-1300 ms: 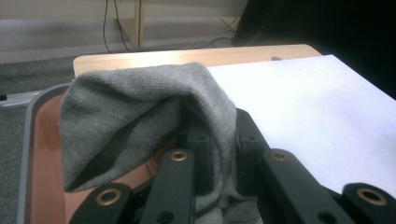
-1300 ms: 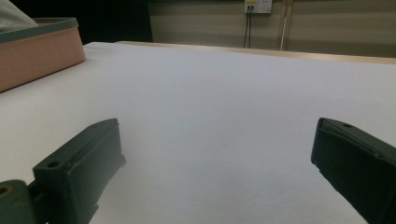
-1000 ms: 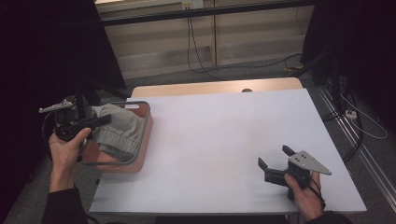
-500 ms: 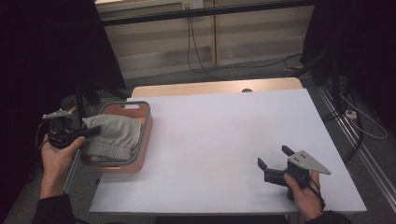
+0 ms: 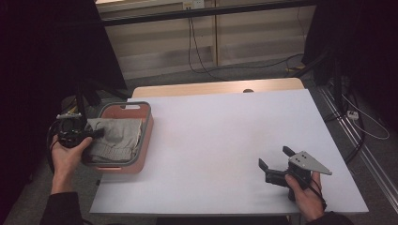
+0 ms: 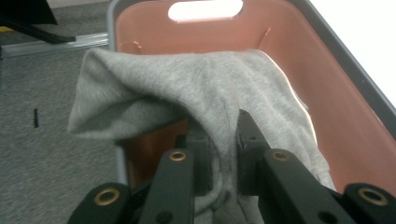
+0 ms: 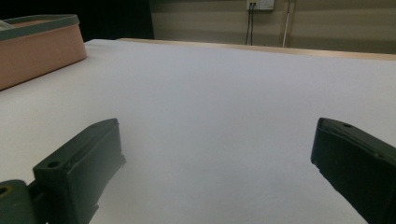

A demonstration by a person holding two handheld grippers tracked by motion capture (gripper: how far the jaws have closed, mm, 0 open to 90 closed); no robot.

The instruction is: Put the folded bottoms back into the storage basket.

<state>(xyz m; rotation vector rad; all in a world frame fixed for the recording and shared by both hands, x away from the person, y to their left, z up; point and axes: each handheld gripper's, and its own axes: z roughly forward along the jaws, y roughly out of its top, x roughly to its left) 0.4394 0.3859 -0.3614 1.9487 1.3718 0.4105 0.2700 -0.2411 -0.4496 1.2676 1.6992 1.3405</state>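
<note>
A grey knitted garment (image 5: 117, 138) lies in a salmon-pink basket with a grey rim (image 5: 123, 106) at the table's left edge. My left gripper (image 5: 94, 133) reaches in over the basket's left wall and is shut on a fold of the garment. In the left gripper view the jaws (image 6: 223, 140) pinch the grey cloth (image 6: 187, 88), which drapes over them and over the basket's near rim, inside the pink walls (image 6: 345, 116). My right gripper (image 5: 276, 158) rests on the white table near its front right, open with nothing between its jaws (image 7: 219, 154).
The white table top (image 5: 220, 131) stretches between the basket and the right gripper. The basket's corner (image 7: 42, 51) shows at far left in the right gripper view. Beyond the table are a wooden strip, a wall with cables (image 5: 197, 51) and grey floor.
My left hand has moved left and down with the garment, which has sunk and spread flatter in the basket. The right hand has stayed where it was.
</note>
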